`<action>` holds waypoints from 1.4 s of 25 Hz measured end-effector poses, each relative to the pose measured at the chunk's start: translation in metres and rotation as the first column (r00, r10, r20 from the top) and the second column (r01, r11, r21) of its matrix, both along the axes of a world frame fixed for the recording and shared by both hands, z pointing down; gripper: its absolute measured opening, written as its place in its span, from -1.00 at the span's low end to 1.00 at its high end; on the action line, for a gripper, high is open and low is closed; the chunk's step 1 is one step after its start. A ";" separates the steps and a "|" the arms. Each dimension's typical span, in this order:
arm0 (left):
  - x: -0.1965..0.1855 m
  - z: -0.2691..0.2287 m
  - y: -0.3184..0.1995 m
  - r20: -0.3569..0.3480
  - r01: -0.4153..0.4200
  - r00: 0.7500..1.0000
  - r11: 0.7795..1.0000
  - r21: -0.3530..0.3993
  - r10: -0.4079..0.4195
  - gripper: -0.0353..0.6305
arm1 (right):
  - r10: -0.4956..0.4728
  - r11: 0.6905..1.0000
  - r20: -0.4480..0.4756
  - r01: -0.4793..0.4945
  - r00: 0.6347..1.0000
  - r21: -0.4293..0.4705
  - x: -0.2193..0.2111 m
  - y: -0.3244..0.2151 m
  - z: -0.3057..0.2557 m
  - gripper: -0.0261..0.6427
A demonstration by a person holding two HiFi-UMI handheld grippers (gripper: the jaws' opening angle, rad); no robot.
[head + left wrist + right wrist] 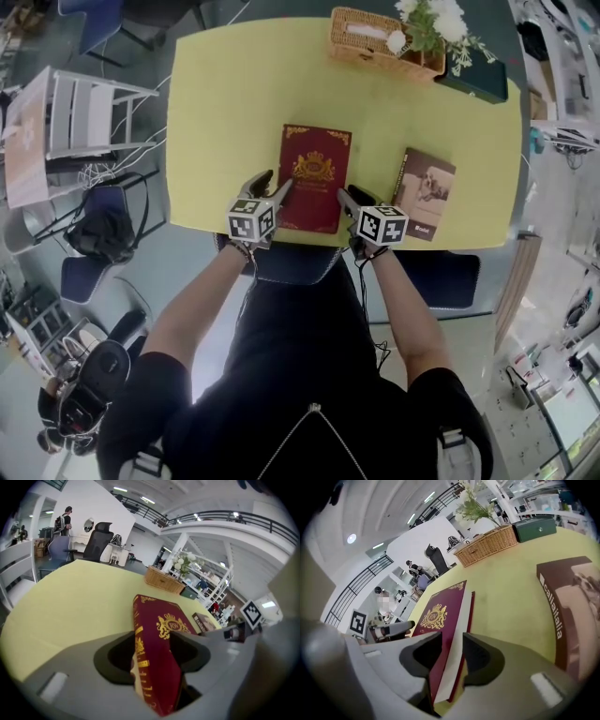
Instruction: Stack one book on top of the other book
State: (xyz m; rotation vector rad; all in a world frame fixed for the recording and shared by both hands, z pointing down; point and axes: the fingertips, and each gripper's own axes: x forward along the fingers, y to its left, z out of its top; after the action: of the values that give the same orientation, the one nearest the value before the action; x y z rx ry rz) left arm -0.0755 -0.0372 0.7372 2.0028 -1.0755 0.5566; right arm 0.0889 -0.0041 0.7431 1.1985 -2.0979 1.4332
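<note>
1. Open-plan hall, with a railed mezzanine [225, 517] overhead and a black office chair [98, 538] beyond: a person stands at the near edge of a pale yellow, round-cornered worktop [234, 94]. Its matt top is bare except at the far edge, where a woven wicker basket [370, 42], white flowers [436, 19] and a dark green box [483, 80] sit.
2. A red hardback book with a gold crest [314, 173] lies at the middle of the near edge. A brown book with a picture cover [427, 192] lies flat just to its right, towards the near right corner, and the two books do not touch.
3. The left hand-held gripper [275, 187] is clenched on the red book's near spine corner. The right hand-held gripper [349, 199] clamps the near corner on the page-edge side, with the covers and page block sandwiched between its jaws.
4. The red book looks stiff and fairly weighty, with rigid boards that should not sag. Its glossy cloth-like cover may slide against smooth pads. The page side is the riskier hold, since the covers could splay if the pinch is shallow.
5. Taking both near corners seems sound, because it spreads the load and keeps the volume level for the carry across to the brown book.
6. The brown book appears thinner and smaller, a slim landing pad, so the larger red book would overhang it. The open worktop between the books offers nothing to snag on.
</note>
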 end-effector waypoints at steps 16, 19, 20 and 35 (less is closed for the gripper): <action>0.003 0.021 0.042 0.019 0.003 1.000 0.999 -0.052 -0.002 -0.21 | -0.017 1.000 -0.028 0.018 0.999 0.012 -0.019 -0.008 0.005 -0.53; 0.002 0.021 0.040 0.017 0.009 1.000 0.999 -0.053 -0.009 -0.23 | -0.018 1.000 -0.028 0.018 0.999 0.019 -0.020 -0.008 0.004 -0.53; 0.003 0.021 0.040 0.017 0.009 1.000 0.999 -0.053 -0.008 -0.23 | -0.016 1.000 -0.029 0.017 0.999 0.020 -0.019 -0.008 0.004 -0.53; -0.003 0.025 0.033 0.037 -0.010 0.999 0.999 -0.042 0.011 -0.21 | 0.029 0.999 -0.015 -0.028 0.999 0.034 -0.020 -0.005 0.007 -0.52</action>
State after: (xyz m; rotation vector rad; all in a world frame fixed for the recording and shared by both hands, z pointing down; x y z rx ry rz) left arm -0.0780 -0.0041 0.7624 1.9698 -1.0680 0.6192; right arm 0.0686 -0.0091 0.7497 1.2530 -2.1114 1.4011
